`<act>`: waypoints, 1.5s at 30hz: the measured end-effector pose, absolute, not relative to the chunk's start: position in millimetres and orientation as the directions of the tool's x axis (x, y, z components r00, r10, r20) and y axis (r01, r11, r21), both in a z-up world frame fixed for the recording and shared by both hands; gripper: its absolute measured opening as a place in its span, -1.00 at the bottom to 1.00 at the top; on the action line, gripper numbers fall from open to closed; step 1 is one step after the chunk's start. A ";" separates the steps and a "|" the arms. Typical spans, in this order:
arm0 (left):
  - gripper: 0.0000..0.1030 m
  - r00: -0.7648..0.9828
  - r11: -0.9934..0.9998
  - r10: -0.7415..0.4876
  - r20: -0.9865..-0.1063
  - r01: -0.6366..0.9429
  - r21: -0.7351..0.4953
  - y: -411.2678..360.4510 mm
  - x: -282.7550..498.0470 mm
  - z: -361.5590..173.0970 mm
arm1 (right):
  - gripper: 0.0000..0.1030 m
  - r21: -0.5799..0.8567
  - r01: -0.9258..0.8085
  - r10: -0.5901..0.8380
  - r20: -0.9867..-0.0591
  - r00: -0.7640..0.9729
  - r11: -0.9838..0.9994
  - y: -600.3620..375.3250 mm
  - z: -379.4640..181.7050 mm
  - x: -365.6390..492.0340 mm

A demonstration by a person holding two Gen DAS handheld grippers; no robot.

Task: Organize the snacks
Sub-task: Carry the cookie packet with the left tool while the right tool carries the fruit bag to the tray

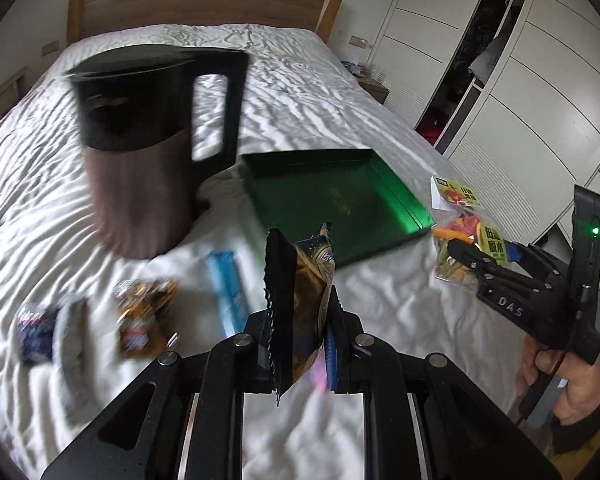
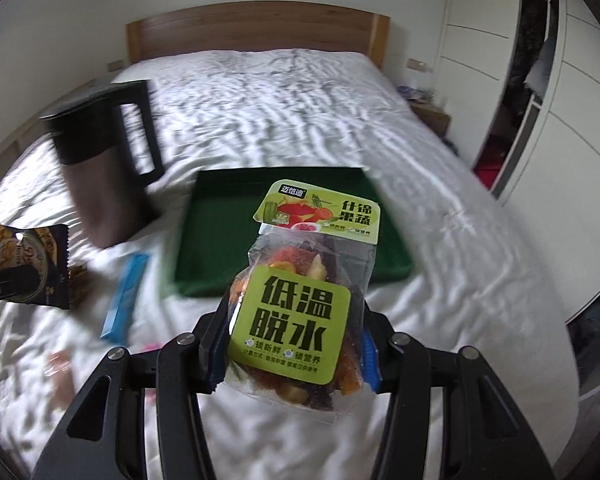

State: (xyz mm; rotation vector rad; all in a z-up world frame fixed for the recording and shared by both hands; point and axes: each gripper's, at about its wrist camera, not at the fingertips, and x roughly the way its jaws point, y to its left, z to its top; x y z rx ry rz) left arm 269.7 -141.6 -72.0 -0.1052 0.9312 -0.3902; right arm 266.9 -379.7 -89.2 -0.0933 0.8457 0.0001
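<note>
My left gripper (image 1: 300, 312) is shut on a black and gold snack packet (image 1: 300, 300), held edge-on above the bed; the packet also shows at the left of the right wrist view (image 2: 32, 264). My right gripper (image 2: 294, 320) is shut on a clear bag of dried fruit with a green label (image 2: 296, 304), held above the bed in front of the green tray (image 2: 216, 240). In the left wrist view the right gripper (image 1: 466, 254) holds that bag (image 1: 460, 220) just right of the green tray (image 1: 340, 200), which holds nothing.
A black and steel kettle (image 1: 148, 140) stands on the white bed (image 1: 300, 92), left of the tray. A blue bar (image 1: 228, 284), a gold packet (image 1: 144, 316) and a dark blue packet (image 1: 36, 332) lie on the sheet. A wardrobe (image 1: 520, 100) stands to the right.
</note>
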 end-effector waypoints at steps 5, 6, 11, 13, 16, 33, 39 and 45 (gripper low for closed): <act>-0.73 0.527 0.936 -0.346 -0.777 0.250 -0.247 -180.3 318.4 -91.3 | 0.04 -0.108 -0.006 -0.078 -0.752 0.654 0.994 -402.6 -107.9 316.4; -0.73 0.522 0.937 -0.344 -0.781 0.244 -0.250 -185.9 326.9 -95.7 | 0.04 -0.108 0.001 -0.083 -0.758 0.647 0.994 -406.8 -113.1 325.6; -0.73 0.491 0.943 -0.331 -0.806 0.214 -0.256 -210.4 362.8 -119.3 | 0.04 -0.114 0.007 -0.095 -0.791 0.604 0.993 -418.1 -137.1 366.2; -0.73 0.477 0.945 -0.323 -0.817 0.212 -0.250 -218.2 370.1 -129.7 | 0.05 -0.122 0.010 -0.104 -0.801 0.590 0.992 -421.0 -144.4 378.5; -0.73 0.461 0.951 -0.303 -0.834 0.202 -0.234 -229.3 379.9 -143.1 | 0.05 -0.130 0.009 -0.112 -0.818 0.564 0.991 -426.2 -155.4 392.5; -0.73 0.426 0.972 -0.224 -0.877 0.167 -0.167 -233.1 394.4 -184.3 | 0.06 -0.125 -0.029 -0.095 -0.865 0.492 0.992 -430.4 -185.9 412.4; -0.73 0.418 0.973 -0.220 -0.882 0.162 -0.166 -231.2 397.9 -192.7 | 0.08 -0.128 -0.045 -0.089 -0.866 0.492 0.991 -429.0 -189.7 408.0; -0.73 0.429 0.977 -0.205 -0.880 0.150 -0.154 -232.9 400.7 -193.5 | 0.14 -0.146 -0.048 -0.103 -0.861 0.498 0.988 -427.2 -189.4 406.9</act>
